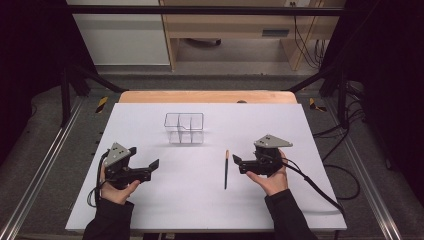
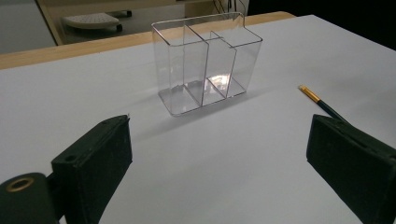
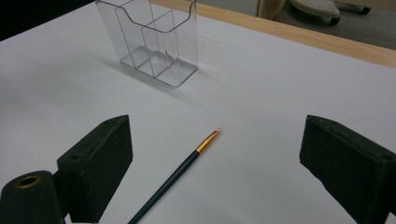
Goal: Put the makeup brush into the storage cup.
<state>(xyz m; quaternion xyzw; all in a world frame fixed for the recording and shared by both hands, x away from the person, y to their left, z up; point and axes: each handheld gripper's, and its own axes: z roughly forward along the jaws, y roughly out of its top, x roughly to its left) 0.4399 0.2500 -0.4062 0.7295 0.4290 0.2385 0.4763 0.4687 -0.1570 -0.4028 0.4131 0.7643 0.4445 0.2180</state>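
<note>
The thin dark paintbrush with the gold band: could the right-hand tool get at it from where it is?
Probably yes. The thin dark paintbrush lies bare on the white table, right before the open right tool, nothing between.

Counter: your white sheet (image 1: 200,200) covers it, with a strip of pale wood edge (image 1: 207,96) showing at the far side.
Floor: grey carpet (image 1: 50,165) lies on both sides of you, with yellow-and-black tape marks (image 1: 102,104) near the far corners.
Frame: dark metal bars (image 1: 200,10) cross overhead, and silver rails (image 1: 45,165) run along the floor.
Furniture: ahead of you stand a white cabinet (image 1: 120,35) and a light wooden desk (image 1: 225,25).
Cables: black leads (image 1: 345,165) trail over the floor on your right.
Surround: dark curtains (image 1: 390,75) close both sides.
</note>
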